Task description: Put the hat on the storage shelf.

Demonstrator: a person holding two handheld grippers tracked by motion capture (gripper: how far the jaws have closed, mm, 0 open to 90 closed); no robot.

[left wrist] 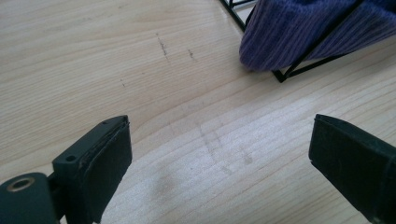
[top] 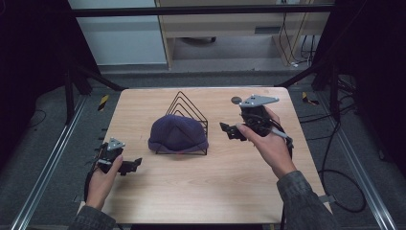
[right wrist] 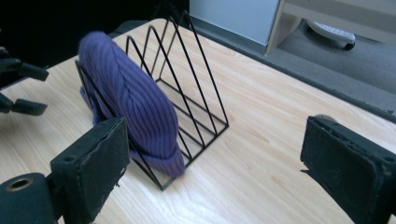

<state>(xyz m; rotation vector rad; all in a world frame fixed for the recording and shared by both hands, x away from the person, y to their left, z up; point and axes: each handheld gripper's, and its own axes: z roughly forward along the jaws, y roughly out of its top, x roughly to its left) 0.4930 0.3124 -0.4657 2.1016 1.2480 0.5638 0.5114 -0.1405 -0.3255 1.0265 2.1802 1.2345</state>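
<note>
At desk (top: pixel 201 191) centre, a black wire rack (top: pixel 187 120) stands upright; a purple knit hat (top: pixel 177 134) sits in its front slot, draped over the wires. A small dark disc (top: pixel 236 100) lies near the far edge. Left hand-held gripper (top: pixel 135 164) and right hand-held gripper (top: pixel 229 130) flank the rack, jaws spread wide, nothing between them.

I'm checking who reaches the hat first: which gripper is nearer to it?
Right, narrowly. The right gripper hangs open just off the hat's right side by the rack. The left gripper sits open at the table's left edge, nearer the person.
</note>
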